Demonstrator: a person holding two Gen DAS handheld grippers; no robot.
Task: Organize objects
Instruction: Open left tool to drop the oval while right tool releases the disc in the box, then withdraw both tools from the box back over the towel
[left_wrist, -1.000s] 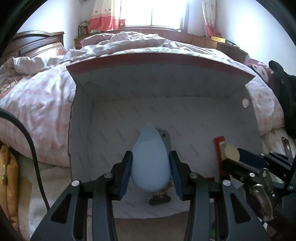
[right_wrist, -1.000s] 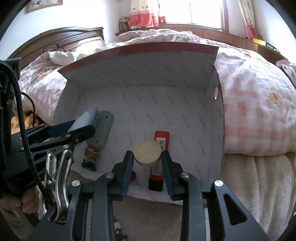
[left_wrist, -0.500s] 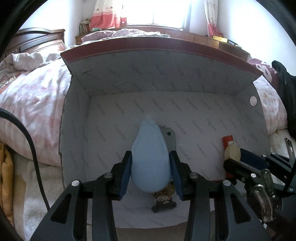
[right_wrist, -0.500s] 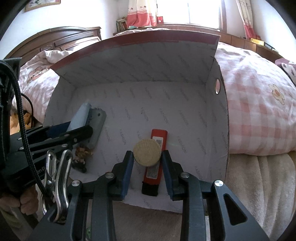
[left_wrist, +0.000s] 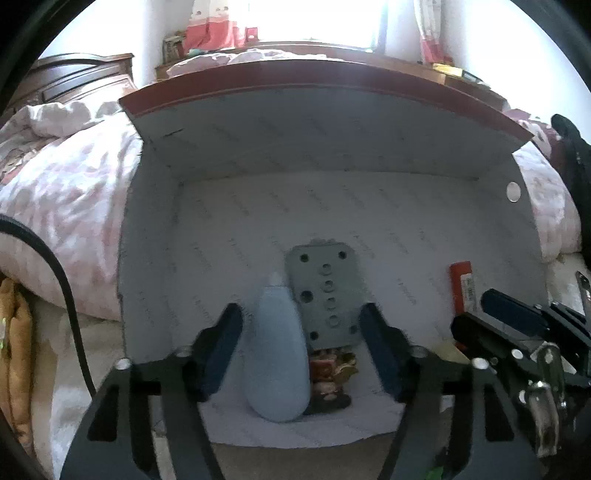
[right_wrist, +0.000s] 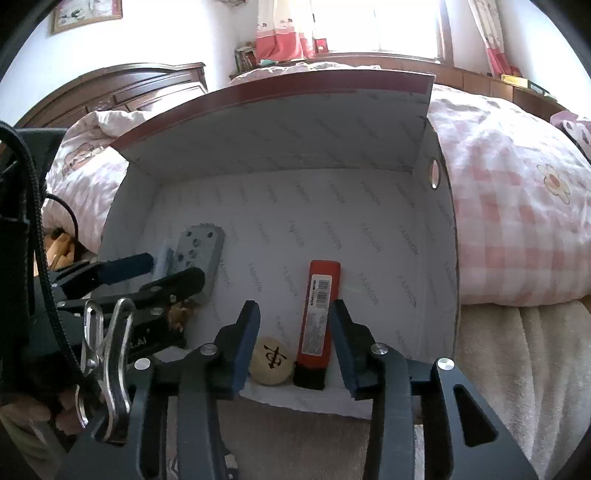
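Observation:
A white cardboard box (left_wrist: 332, 147) with a red rim lies open toward me. My left gripper (left_wrist: 300, 325) is opening, and its pads stand clear of the pale blue teardrop-shaped object (left_wrist: 277, 354) lying on the box floor between them. Behind that object lie a grey plate with holes (left_wrist: 325, 295) and a small figurine (left_wrist: 330, 380). My right gripper (right_wrist: 293, 328) is also opening. A round wooden disc with a black character (right_wrist: 271, 356) rests on the box floor (right_wrist: 369, 240) close to its left finger, beside a red oblong pack (right_wrist: 319, 310). No pad presses on either.
A bed with a pink checked quilt (right_wrist: 517, 206) stands behind and beside the box. A pale fluffy rug (right_wrist: 517, 350) lies to the right. A black cable (left_wrist: 70, 295) hangs at the left. A dark wooden headboard (right_wrist: 147, 85) is at the back left.
Both grippers have opened. The blue object has dropped from the left jaws onto the box floor. The wooden disc has left the right jaws and lies flat by the red pack.

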